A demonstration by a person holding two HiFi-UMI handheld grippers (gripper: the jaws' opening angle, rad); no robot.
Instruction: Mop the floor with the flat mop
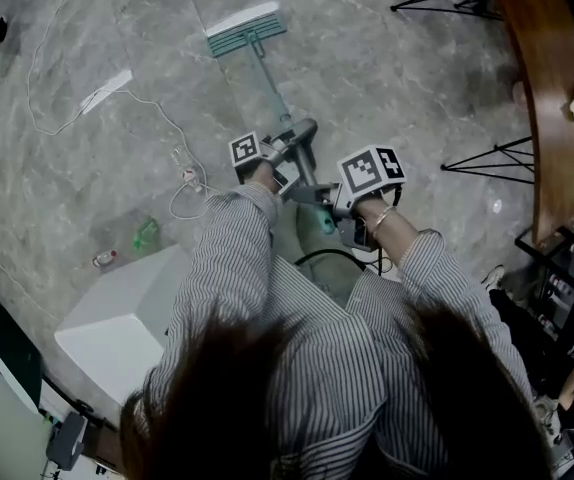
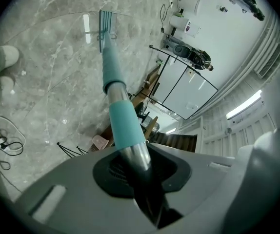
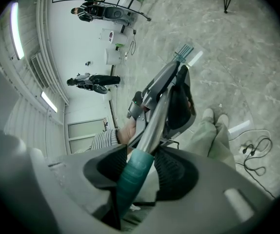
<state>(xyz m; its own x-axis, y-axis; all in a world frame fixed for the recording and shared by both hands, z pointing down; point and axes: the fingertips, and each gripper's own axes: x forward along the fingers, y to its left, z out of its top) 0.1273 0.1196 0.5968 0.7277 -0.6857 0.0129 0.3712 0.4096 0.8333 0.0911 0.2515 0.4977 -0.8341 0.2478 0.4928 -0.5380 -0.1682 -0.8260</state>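
Observation:
The flat mop's teal head (image 1: pixel 245 28) lies on the grey marble floor at the far top, and its pole (image 1: pixel 272 93) slants back toward me. My left gripper (image 1: pixel 285 153) is shut on the metal part of the pole, which runs out between its pads to the mop head (image 2: pixel 105 26) in the left gripper view. My right gripper (image 1: pixel 327 203) sits lower, near the pole's end. In the right gripper view its pads close on the teal grip (image 3: pixel 135 172), with the left gripper (image 3: pixel 164 101) ahead on the pole.
A white cable and power strip (image 1: pixel 189 178) lie on the floor to the left, with a green bottle (image 1: pixel 145 235) and a white box (image 1: pixel 127 318) nearer me. A curved wooden table (image 1: pixel 547 98) and black stand legs (image 1: pixel 487 158) are on the right. My feet (image 3: pixel 215 118) stand beside the pole.

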